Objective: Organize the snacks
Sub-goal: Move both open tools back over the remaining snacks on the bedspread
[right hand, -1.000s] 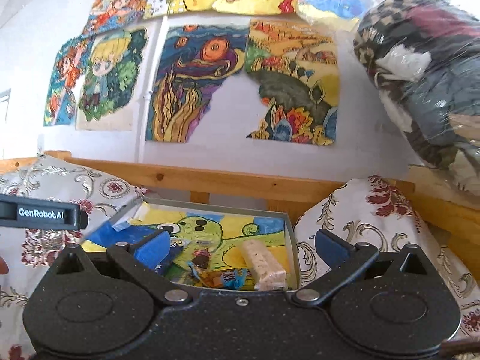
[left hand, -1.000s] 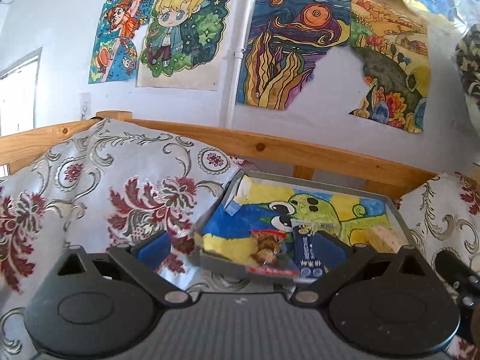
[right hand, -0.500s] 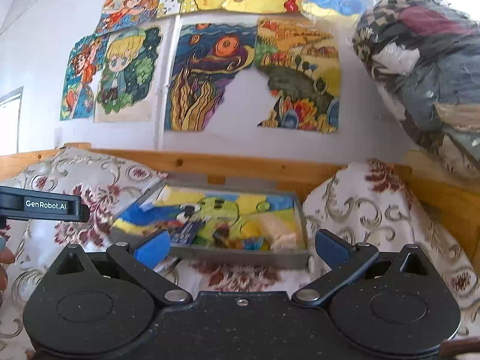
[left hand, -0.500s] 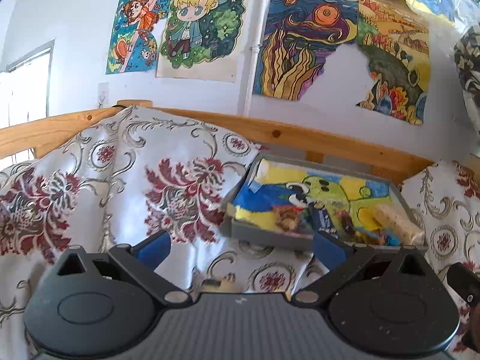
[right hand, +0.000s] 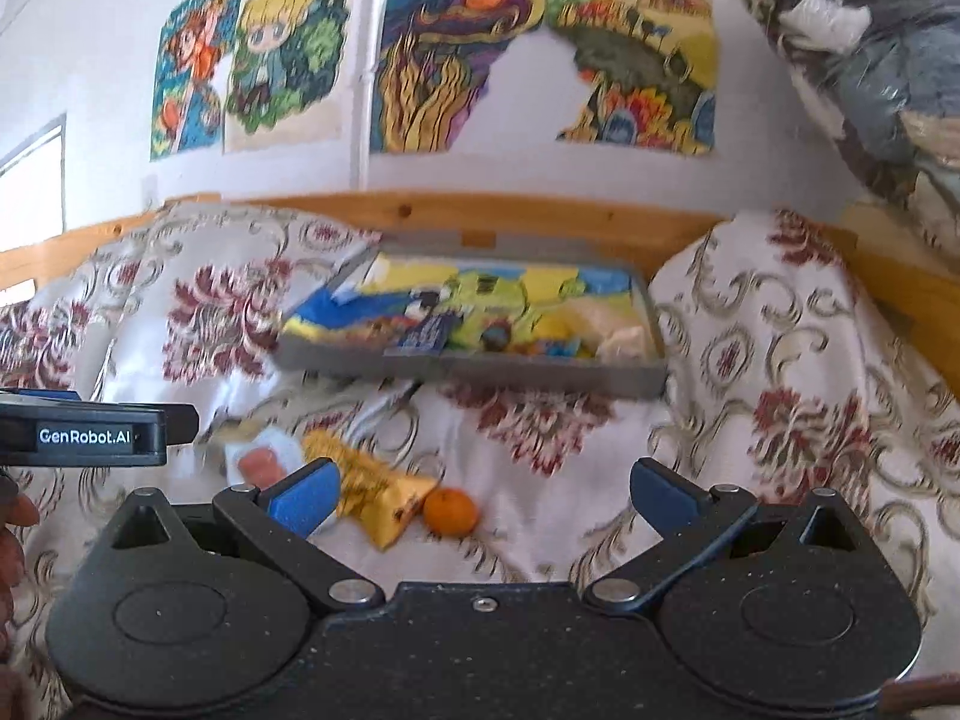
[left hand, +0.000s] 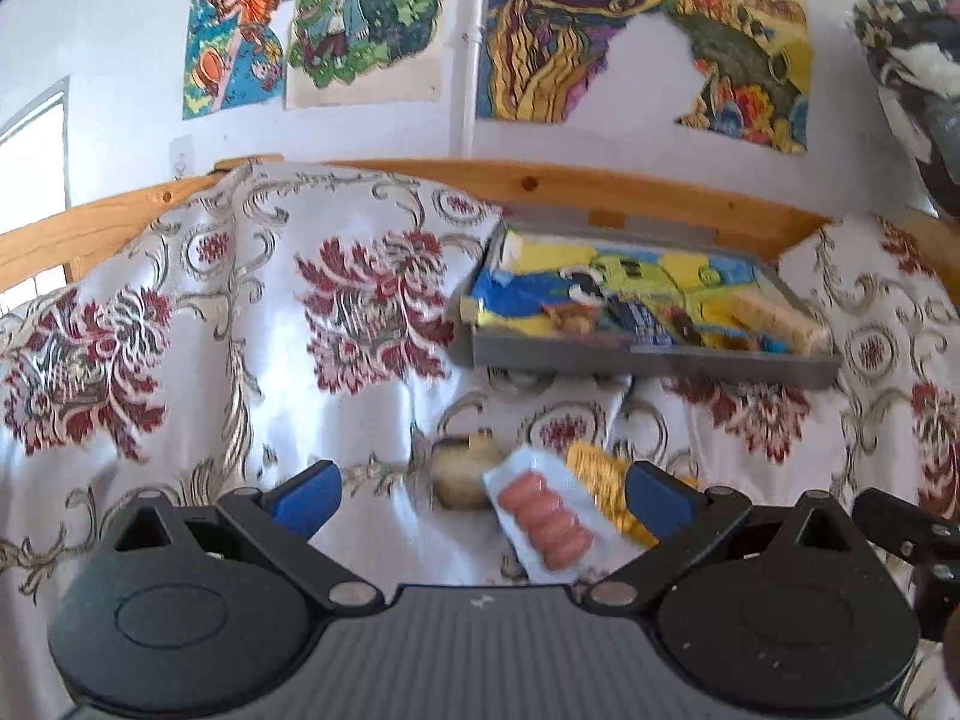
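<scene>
Left wrist view: I am holding the left gripper (left hand: 480, 495) with its blue-tipped fingers spread wide and nothing between them. Just beyond the fingers, low in the frame, three loose snacks are lying on the cloth (left hand: 240, 312) — a sausage pack (left hand: 549, 516) at centre, a yellow bag (left hand: 603, 489) touching its right edge, and a pale roundish item (left hand: 462, 471) on its left, too blurred for me to identify. The tray (left hand: 648, 360) is sitting right of centre, against the wooden rail (left hand: 600, 186); it is lined with a yellow, blue and green drawing and is already holding several wrapped snacks, among them a pale bar (left hand: 774, 318) at its right end.

Right wrist view: I am holding the right gripper (right hand: 483, 495) likewise — fingers wide apart, empty. The tray (right hand: 480, 369) is lying at mid-frame. Below it and to the left, the yellow bag (right hand: 375, 495) is resting on the cloth with an orange (right hand: 451, 511) just beside its right end; the sausage pack (right hand: 264, 456) is partly hidden behind the left finger. The left gripper's body, marked GenRobot.AI, is entering at the left edge, with part of a hand (right hand: 15, 531) under it. Drawings (right hand: 456, 54) are covering the wall in the upper frame, and a bagged bundle (right hand: 870, 60) is filling the upper right.
</scene>
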Motion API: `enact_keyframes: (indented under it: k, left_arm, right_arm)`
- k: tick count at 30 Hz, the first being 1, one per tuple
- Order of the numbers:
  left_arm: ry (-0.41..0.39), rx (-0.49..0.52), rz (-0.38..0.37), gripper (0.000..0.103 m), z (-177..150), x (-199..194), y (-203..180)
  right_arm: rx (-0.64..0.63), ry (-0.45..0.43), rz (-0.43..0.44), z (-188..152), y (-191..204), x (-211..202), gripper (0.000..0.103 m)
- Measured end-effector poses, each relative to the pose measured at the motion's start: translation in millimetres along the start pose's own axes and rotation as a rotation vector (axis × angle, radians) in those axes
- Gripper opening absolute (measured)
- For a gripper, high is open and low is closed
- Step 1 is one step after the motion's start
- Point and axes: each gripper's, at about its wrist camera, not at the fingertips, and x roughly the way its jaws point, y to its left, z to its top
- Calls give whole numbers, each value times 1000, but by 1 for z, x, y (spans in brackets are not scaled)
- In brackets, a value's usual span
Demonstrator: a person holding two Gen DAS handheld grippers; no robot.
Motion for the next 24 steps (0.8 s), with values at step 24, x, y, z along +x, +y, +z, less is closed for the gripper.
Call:
enact_keyframes:
  k: [24]
  left_arm:
    - [164,-10,-5,102,-37,18,18]
  right_arm:
    - [-53,229,-5,-18,15,43,102]
